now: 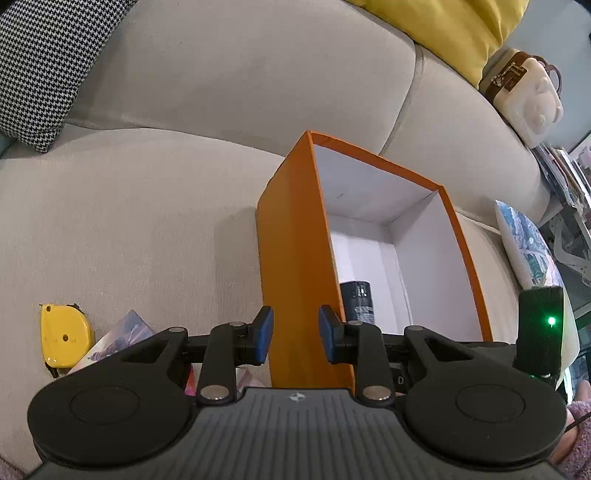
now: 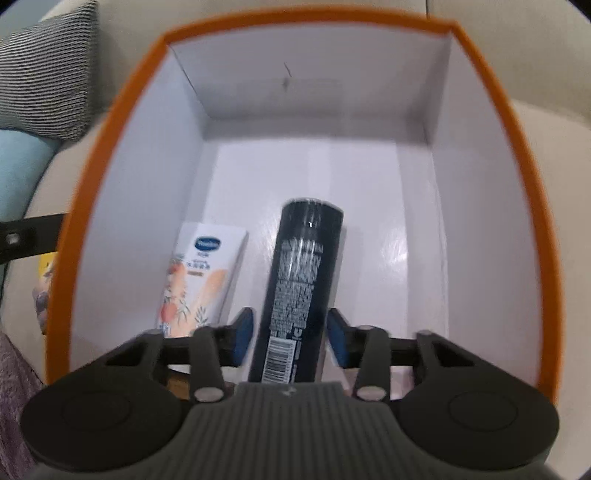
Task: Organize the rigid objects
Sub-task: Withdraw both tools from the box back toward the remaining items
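An orange box with a white inside stands on a beige sofa. My left gripper is open, its blue pads either side of the box's left wall without touching it. A black spray can shows inside the box. In the right wrist view my right gripper is over the orange box, open, with the black can lying between its pads, a small gap on each side. A white lotion tube lies to the can's left.
A yellow tape measure and a picture card lie on the sofa seat left of the box. A houndstooth cushion is at the back left, a yellow cushion and a cream bag at the back right.
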